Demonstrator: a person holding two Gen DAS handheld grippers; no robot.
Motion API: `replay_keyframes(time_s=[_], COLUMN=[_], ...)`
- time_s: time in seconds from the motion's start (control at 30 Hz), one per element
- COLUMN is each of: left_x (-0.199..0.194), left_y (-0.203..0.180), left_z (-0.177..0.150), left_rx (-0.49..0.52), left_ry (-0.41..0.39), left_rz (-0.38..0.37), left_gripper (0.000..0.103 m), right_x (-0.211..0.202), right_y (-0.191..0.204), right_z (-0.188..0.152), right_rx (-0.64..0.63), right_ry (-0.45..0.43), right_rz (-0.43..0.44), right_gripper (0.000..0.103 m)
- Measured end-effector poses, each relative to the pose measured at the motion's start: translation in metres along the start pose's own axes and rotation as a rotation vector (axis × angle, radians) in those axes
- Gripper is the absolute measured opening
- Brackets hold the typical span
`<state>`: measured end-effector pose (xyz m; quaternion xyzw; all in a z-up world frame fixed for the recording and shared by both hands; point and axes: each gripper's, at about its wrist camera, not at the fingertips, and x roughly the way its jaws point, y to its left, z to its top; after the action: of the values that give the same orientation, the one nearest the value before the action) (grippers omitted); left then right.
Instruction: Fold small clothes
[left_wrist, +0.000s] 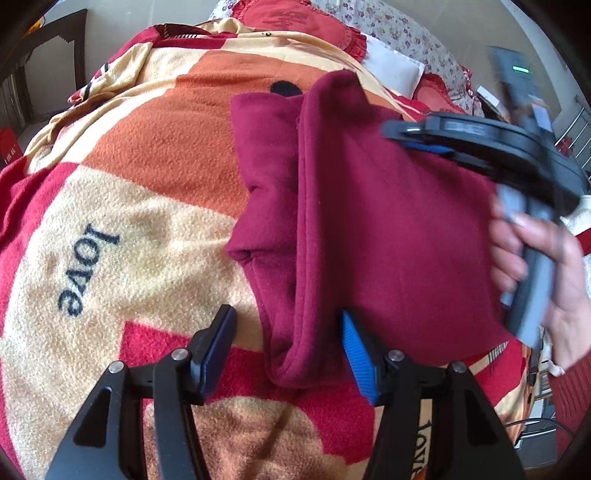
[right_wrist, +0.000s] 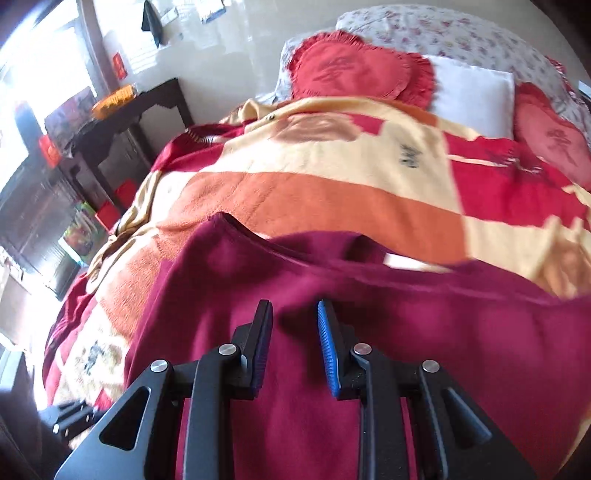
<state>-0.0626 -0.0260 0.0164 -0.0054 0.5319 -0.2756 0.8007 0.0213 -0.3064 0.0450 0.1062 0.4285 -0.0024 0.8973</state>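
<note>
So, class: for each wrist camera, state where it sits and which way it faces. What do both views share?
Left wrist: on left claw, angled down at maroon garment on blanket; shows own fingers, right claw, hand.
Right wrist: on right claw, facing across garment toward red pillow; shows own fingers.
Shared: garment, blanket, pillow.

Plenty of open blanket (left_wrist: 122, 206) is showing on the left side of the bed, nothing lying on it there. The maroon garment (left_wrist: 388, 229) is taking up the middle and right, its folded hem bunching up between the left gripper (left_wrist: 288, 350) fingers. The right gripper (left_wrist: 424, 142) and the hand (left_wrist: 546, 266) are crowding the right edge. At the head end, red cushions (right_wrist: 354, 70) and a white pillow (right_wrist: 472, 96) are blocking things.
</note>
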Motion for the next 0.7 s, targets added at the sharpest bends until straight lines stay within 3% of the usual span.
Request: replay_keyframes(time_s=[0.13,0.2,0.37,0.47,0.57,0.6,0.67,0.7], left_x=[-0.002,-0.003,-0.005,-0.007,-0.009,-0.009,-0.009,-0.01], left_y=[0.003,0.005,0.005,0.004,0.007,0.008,0.008,0.008], left_z=[-0.003,-0.005,-0.011,-0.016,-0.017,-0.018,-0.02,-0.021], left_rx=[-0.006,-0.005,0.008,-0.002,-0.023,-0.026,-0.029,-0.029], left_ry=[-0.018,-0.031,-0.055,-0.054,-0.051,-0.051,-0.052,-0.054], left_rz=[-0.02,-0.034,-0.042,-0.052,-0.071,-0.075,-0.082,-0.084], left_gripper=[0.063,0.065,0.068,0.068,0.068,0.068,0.068,0.068], right_x=[0.036,0.028,0.006,0.023,0.048,0.054,0.054,0.052], right_y=[-0.003,0.0,0.027,0.052,0.071,0.075,0.082,0.084], right_z=[0.011,0.014,0.024,0.033,0.038,0.038,0.039,0.039], right_rx=[0.066,0.091,0.076,0.059,0.023,0.008,-0.032,-0.042], right_ry=[0.076,0.066,0.006,0.076,0.143,0.152,0.124,0.11], right_rz=[-0.026,-0.028,0.066,0.133,0.122,0.107,0.054,0.046], right_gripper=[0.006,0.008,0.013,0.017,0.017,0.016,0.0,0.0])
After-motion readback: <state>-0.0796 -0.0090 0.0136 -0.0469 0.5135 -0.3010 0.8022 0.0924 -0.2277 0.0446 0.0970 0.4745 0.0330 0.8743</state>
